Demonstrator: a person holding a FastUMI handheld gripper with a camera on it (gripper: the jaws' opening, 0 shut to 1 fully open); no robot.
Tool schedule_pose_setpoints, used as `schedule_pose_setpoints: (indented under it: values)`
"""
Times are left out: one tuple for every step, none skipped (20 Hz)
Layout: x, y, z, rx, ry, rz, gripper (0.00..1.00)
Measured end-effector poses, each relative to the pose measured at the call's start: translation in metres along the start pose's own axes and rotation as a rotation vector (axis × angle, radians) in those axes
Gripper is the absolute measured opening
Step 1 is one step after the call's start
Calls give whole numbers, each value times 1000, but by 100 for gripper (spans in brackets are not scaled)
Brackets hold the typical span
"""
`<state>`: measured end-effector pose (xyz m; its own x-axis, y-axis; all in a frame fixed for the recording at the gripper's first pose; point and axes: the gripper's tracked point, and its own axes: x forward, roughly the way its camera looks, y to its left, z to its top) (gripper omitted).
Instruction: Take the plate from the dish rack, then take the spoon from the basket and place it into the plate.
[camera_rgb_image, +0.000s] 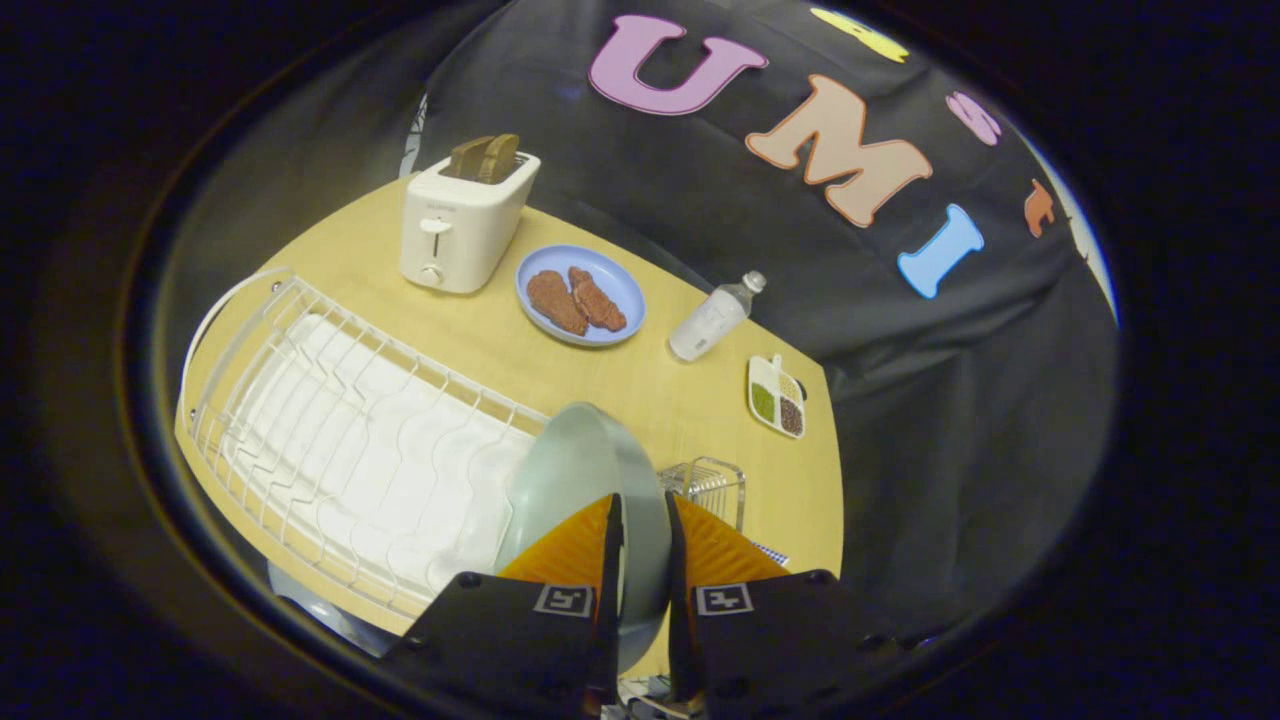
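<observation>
step: plate (585, 470) out of dish rack (340, 440)
gripper (645, 545): clenched on plate rim — plate edge-on, lifted above rack
next: set plate flat on table (640, 390) — then the basket (712, 488) beyond the fingers

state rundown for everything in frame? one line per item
gripper: shut on the plate, one finger on each face
plate: on edge, held at the dish rack's near end
dish rack: no other dishes in its slots
toaster: upright, two slices of toast sticking out
blue plate: flat on the table, two pieces of meat on it
bottle: lying on its side, capped
small tray: flat, compartments filled
wire basket: upright, contents hidden
</observation>
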<state>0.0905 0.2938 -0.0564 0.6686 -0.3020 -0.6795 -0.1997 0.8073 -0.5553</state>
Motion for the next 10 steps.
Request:
schedule_pose_setpoints:
  values:
    - [-1, 1, 0, -16, -1, -7, 23]
    - [-2, 2, 2, -20, -6, -9, 23]
    - [-2, 3, 4, -22, -11, -11, 23]
    - [-3, 3, 6, -21, -13, -11, 23]
    - [-3, 3, 7, -11, -13, -9, 23]
    - [-5, 4, 8, 2, -11, 0, 23]
    - [-7, 2, 9, 19, -13, -1, 23]
    - [-11, -3, 11, 30, -17, -8, 23]
    - [-17, -3, 18, 38, -40, 12, 23]
    - [-25, -6, 22, 61, -51, 30, 23]
